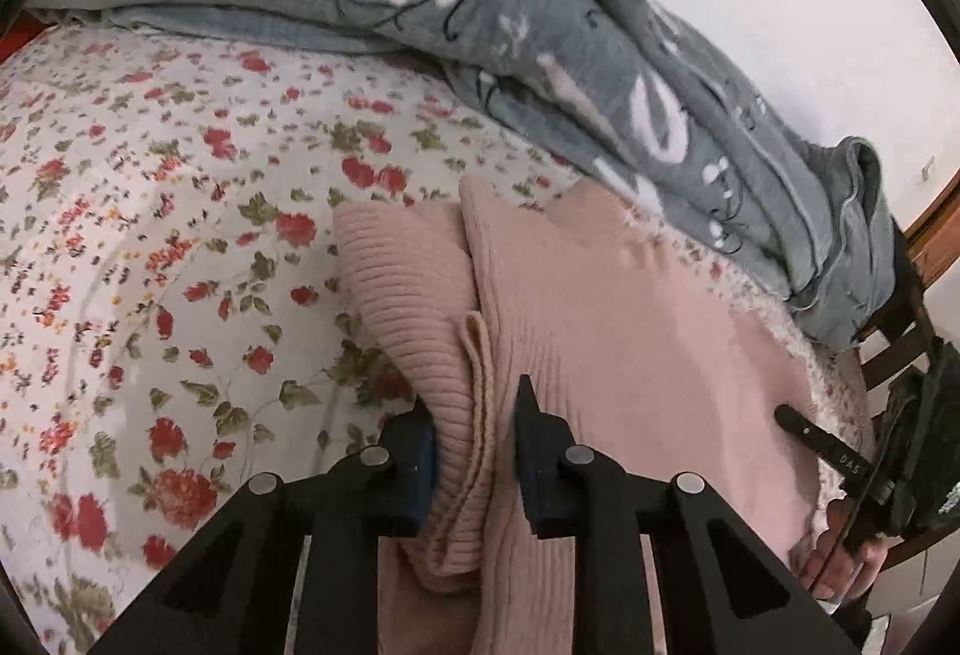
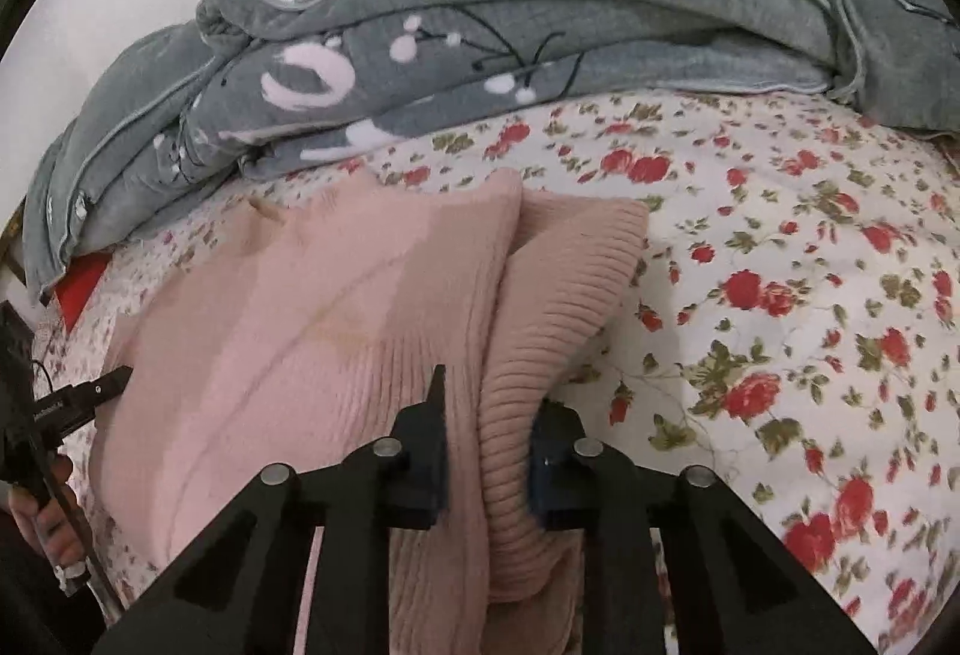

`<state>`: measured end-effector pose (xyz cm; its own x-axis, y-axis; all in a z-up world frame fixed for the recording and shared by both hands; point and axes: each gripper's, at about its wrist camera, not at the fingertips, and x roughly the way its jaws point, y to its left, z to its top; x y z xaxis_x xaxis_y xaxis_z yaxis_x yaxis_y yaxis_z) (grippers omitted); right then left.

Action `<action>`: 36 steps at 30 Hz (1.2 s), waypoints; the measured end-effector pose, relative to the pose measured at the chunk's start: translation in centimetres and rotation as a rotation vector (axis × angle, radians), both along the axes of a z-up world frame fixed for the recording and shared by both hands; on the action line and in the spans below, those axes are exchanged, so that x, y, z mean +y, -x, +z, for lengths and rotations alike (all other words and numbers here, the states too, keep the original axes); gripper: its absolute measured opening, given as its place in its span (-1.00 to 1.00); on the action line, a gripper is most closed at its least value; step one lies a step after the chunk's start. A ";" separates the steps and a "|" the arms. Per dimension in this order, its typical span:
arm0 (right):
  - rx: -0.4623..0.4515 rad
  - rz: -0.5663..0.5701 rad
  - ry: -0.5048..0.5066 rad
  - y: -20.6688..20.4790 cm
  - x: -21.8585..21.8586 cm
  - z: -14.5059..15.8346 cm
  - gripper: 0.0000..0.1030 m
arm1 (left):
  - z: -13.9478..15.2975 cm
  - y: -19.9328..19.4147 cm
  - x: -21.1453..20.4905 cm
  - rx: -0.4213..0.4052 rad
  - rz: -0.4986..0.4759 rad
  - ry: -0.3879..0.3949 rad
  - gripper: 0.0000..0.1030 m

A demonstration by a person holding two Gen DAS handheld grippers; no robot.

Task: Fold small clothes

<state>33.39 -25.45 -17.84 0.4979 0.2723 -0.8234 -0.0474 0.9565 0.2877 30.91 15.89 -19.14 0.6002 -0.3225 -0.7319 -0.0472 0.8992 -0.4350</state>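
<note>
One pink sweater (image 1: 630,307) is lying on the bed (image 1: 150,235); two grippers, left (image 1: 474,451) and right (image 2: 489,451), are each pinching its folds.

Left tool (image 1: 474,451) clamped, right tool (image 2: 489,451) clamped, both level.

Left wrist camera sitting low behind left gripper (image 1: 474,415), looking forward along fingers, close over pink sweater (image 1: 630,307). Right wrist camera doing likewise behind right gripper (image 2: 492,415). Both facing grey blanket (image 2: 540,12) at back (views overlapping on sweater, floral bedsheet (image 1: 150,235), blanket).
</note>
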 end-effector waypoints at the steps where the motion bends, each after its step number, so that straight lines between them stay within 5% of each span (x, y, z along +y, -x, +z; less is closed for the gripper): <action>1: -0.001 -0.007 -0.010 0.3 -0.2 0.4 -0.61 | 0.5 0.3 0.1 -0.005 -0.004 0.008 -0.59; 5: -0.021 -0.024 -0.062 2.2 -0.6 2.5 -0.63 | 2.6 2.8 0.2 -0.024 -0.026 0.031 -0.60; 14: -0.052 0.030 -0.025 10.4 1.1 6.2 -0.63 | 4.3 10.2 0.1 -0.030 -0.038 -0.052 -0.59; 22: -0.061 0.042 0.030 14.4 1.4 4.0 -0.59 | 1.8 12.9 0.1 0.017 -0.017 -0.129 -0.49; 25: -0.053 0.021 0.060 14.3 1.1 2.5 -0.37 | 0.6 12.6 0.2 0.051 -0.006 -0.136 -0.38; 27: -0.064 0.007 0.103 14.4 0.8 2.4 -0.02 | 0.4 12.5 0.4 0.047 -0.012 -0.127 -0.27; 29: -0.088 -0.010 0.139 14.9 0.7 3.2 0.00 | 0.3 12.4 0.5 0.041 -0.025 -0.107 -0.09; 36: -0.258 -0.001 0.191 18.3 3.6 7.4 0.00 | -0.8 11.8 0.1 0.049 -0.051 -0.068 0.03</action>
